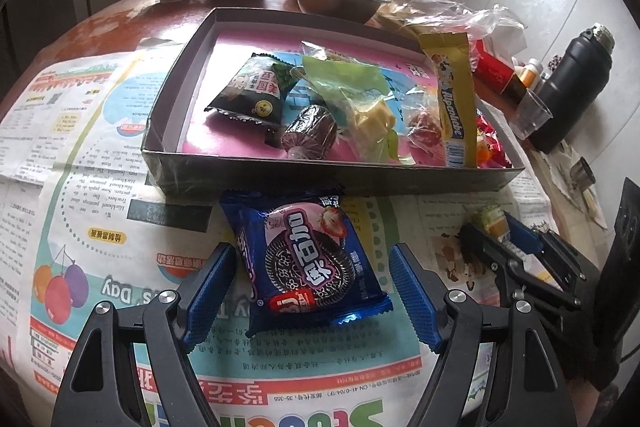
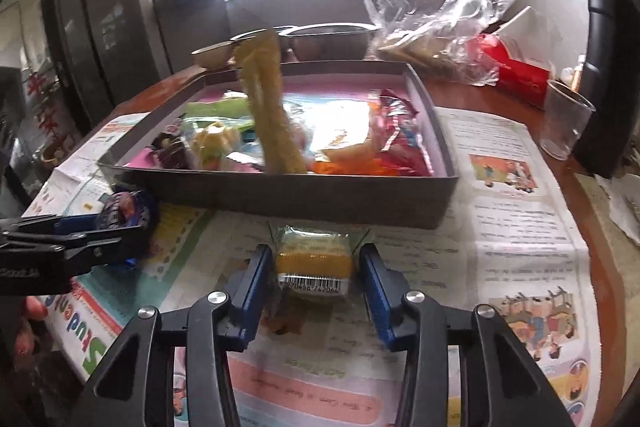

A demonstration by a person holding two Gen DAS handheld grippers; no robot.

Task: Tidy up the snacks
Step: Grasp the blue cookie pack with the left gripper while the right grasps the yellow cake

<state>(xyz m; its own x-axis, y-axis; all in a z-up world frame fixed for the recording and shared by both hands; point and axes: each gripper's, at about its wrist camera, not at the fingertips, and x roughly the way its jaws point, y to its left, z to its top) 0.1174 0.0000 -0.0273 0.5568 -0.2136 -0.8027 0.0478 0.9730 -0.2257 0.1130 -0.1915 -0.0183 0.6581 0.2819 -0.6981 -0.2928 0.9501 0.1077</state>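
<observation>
Your right hand-held gripper (image 2: pixel 316 267) brackets the yellow snack (image 2: pixel 313 259), not visibly pinching it; the left hand-held gripper (image 1: pixel 312 291) gapes around the cookie packet (image 1: pixel 310 263). Squeeze, then lift both into the box (image 1: pixel 332 181).

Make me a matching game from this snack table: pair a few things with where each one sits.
Things:
1. blue cookie packet
2. small yellow wrapped snack
3. long yellow candy stick
4. clear plastic cup

Places:
A. inside the grey cardboard tray
B. between the left gripper fingers
C. on the table, right of the tray
D. between the right gripper fingers

Pairs: 1-B, 2-D, 3-A, 4-C
</observation>
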